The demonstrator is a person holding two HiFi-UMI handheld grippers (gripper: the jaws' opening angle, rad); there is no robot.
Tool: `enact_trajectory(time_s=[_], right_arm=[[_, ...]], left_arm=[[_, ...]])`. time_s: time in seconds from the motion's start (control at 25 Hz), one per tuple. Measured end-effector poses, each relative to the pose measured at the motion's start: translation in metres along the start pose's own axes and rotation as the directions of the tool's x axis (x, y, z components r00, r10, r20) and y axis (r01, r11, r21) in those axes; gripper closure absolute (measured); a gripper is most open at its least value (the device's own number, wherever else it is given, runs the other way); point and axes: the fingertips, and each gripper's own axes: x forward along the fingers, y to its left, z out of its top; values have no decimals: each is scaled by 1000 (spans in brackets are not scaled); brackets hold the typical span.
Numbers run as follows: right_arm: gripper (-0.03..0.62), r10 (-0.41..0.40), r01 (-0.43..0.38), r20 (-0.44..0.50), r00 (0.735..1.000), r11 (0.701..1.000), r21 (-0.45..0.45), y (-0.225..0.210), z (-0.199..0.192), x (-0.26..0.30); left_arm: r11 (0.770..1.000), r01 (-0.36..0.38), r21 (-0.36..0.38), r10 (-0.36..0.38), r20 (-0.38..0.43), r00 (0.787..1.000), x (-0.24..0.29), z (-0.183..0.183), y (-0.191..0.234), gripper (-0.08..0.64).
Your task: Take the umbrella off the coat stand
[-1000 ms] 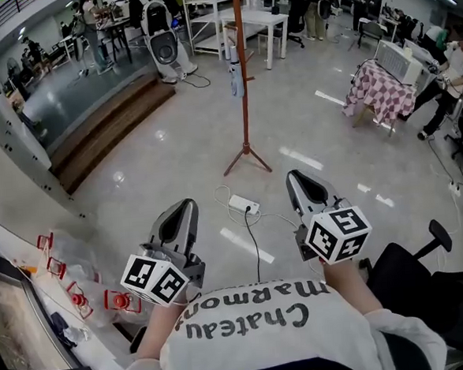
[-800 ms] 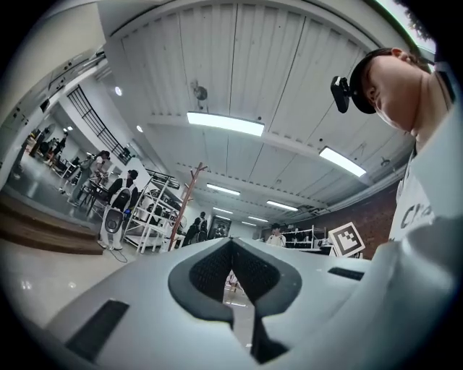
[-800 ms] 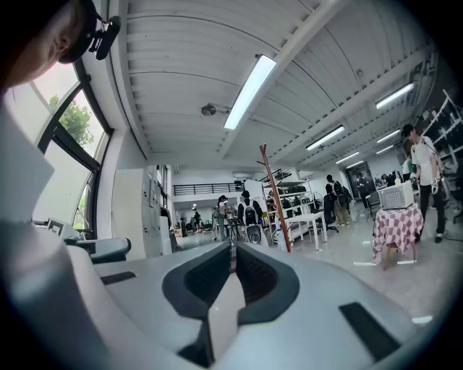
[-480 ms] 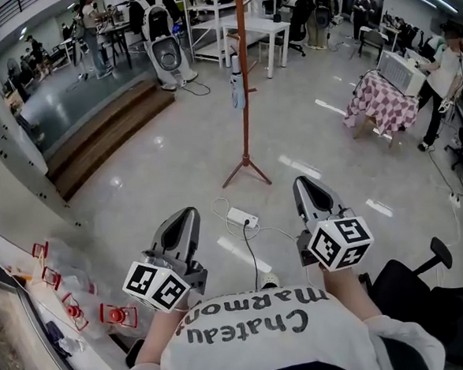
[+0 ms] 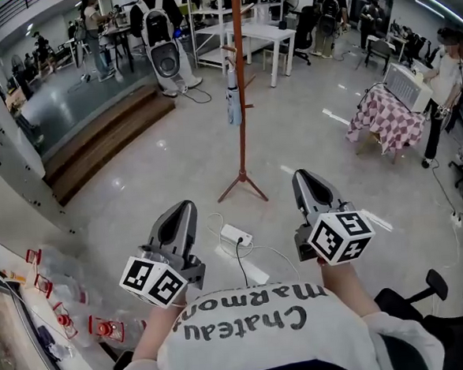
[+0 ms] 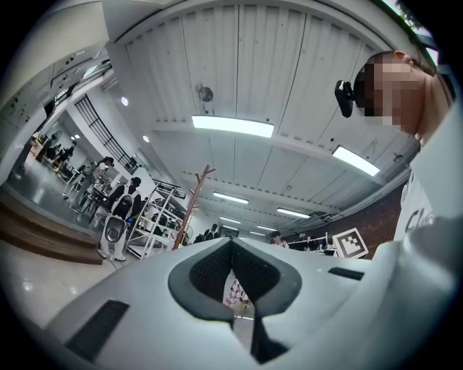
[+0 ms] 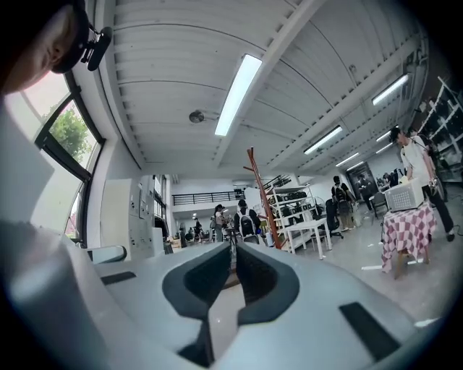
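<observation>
Setting: open workshop hall, pale glossy floor; head view looks down over the wearer's printed shirt.
Coat stand: red-brown pole on a three-legged foot, upright, centre of head view.
Umbrella: folded, pale, hangs upright off a peg on the pole's L side in head view, touching or just beside the pole. Clear of the floor, not held by either claw.
L gripper: low L in head view, pointing toward the stand. Jaws clenched tip to tip, nothing betw. them; marker cube at its rear.
R gripper: low R, about level w/ the L one, also aimed fwd. Jaws pressed together, empty.
Both grippers: well apart from stand & umbrella.
Power strip: white, on floor betw. the two grippers, nearer the wearer than the stand's foot; cable trails toward the wearer.
Steps: brown wood, L of stand.
Checked-cloth table: far R of stand; a person stands beside it.
White table: behind stand.
Office chair: black, low R.
</observation>
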Motion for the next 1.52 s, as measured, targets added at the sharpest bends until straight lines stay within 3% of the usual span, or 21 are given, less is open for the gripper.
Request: enact_trajectory(time_s=[0.32,0.68,1.2,1.36,1.52], right_arm=[[552,51,-51,-4,999,999,4,-60,9,43],[552,85,-84,-32,996,996,38,-101,-12,62],[552,51,-33,-118,992,989,145,-158,-51,59],[552,109,-73,-190,976,980,186,-155,-73,72],[552,165,-133,-171,971,974,184,-140,-69,97]], left_arm=[[999,-36,23,36,24,999,65,-14,1,538],[995,-98,24,98,-10,995,91,-44,7,538],[996,-76,-36,72,-91,993,137,-74,6,538],[994,-90,-62,83,-110,990,139,-86,14,538],[989,-127,-71,120,-90,989,140,-80,41,538]])
